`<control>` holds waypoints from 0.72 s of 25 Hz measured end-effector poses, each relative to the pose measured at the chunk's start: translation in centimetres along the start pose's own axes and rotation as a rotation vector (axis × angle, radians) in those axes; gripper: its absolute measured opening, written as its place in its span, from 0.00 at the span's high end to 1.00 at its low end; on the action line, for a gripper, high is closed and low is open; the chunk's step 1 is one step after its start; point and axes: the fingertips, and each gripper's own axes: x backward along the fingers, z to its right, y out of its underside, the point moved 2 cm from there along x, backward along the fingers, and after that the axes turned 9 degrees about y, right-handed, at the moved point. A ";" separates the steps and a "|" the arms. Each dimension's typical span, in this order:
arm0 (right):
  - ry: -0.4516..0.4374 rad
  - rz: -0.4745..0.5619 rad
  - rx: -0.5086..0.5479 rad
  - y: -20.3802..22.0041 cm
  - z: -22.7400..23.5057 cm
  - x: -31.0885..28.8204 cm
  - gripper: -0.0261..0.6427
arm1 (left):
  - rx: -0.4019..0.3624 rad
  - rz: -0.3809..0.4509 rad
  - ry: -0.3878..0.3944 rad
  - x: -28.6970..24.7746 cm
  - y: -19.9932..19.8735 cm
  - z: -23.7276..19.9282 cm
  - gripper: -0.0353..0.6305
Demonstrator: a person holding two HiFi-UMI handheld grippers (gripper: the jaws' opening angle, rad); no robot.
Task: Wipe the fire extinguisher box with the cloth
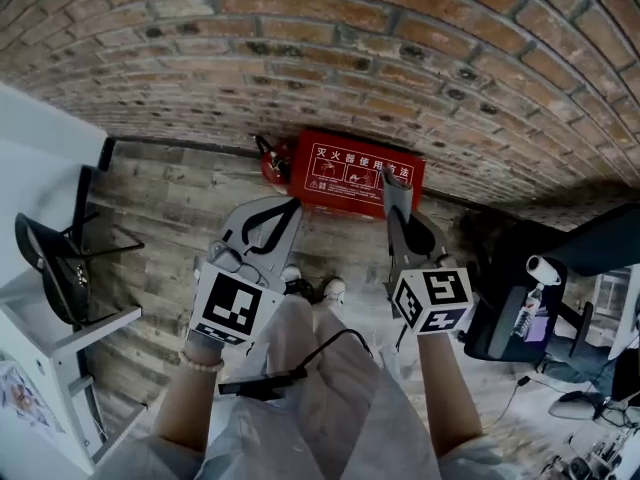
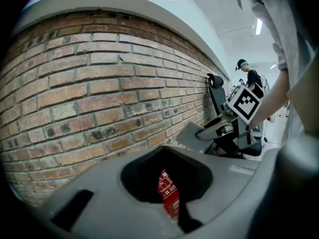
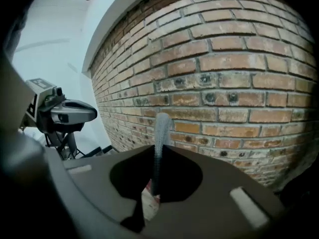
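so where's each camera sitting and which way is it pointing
Head view: on the head, looking down at the red box by the brick wall; forearms, legs, left tongs and right tongs show.
Left gripper view: rides the left tongs, faces the wall; jaws together, empty.
Right gripper view: rides the right tongs, faces the wall; jaws shut on the cloth.
Shared: each gripper view shows the other tongs.
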 end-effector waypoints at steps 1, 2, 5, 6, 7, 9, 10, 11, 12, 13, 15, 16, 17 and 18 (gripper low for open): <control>-0.003 0.016 0.015 -0.7 -0.1 0.8 0.93 | 0.004 0.009 0.003 0.2 -0.7 0.3 0.95; -0.004 0.030 0.028 -1.4 -0.2 1.6 0.93 | 0.004 0.017 0.007 0.5 -1.3 0.5 0.95; 0.003 0.073 0.059 -3.4 -0.4 3.6 0.93 | -0.031 0.039 0.014 1.3 -3.5 1.0 0.95; 0.008 0.087 0.067 -4.0 -0.4 4.3 0.93 | -0.044 0.050 0.015 1.5 -4.4 1.0 0.95; 0.012 0.100 0.071 -4.6 -0.3 4.9 0.93 | -0.053 0.066 0.015 1.8 -5.2 1.1 0.95; 0.017 0.130 0.068 -5.7 -0.3 6.1 0.93 | -0.069 0.097 0.013 2.3 -6.9 1.1 0.95; 0.019 0.145 0.065 -6.3 -0.3 6.7 0.93 | -0.080 0.109 0.012 2.6 -7.6 1.1 0.95; 0.021 0.160 0.064 -6.9 -0.3 7.2 0.93 | -0.093 0.119 0.012 2.9 -8.3 1.2 0.95; 0.024 0.174 0.064 -7.3 -0.3 7.7 0.93 | -0.103 0.128 0.010 3.3 -8.9 1.3 0.95; 0.027 0.188 0.066 -7.8 -0.4 8.2 0.93 | -0.107 0.135 0.005 3.6 -9.4 1.3 0.95; 0.034 0.212 0.079 -8.7 -0.4 9.2 0.93 | -0.106 0.142 -0.009 4.3 -10.1 1.3 0.95; 0.036 0.219 0.090 -9.0 -0.5 9.6 0.93 | -0.108 0.143 -0.015 4.7 -10.3 1.3 0.95; 0.037 0.225 0.101 -9.3 -0.6 9.9 0.93 | -0.114 0.142 -0.017 5.0 -10.5 1.4 0.95; 0.036 0.231 0.110 -9.7 -0.7 10.2 0.93 | -0.125 0.140 -0.017 5.2 -10.8 1.5 0.95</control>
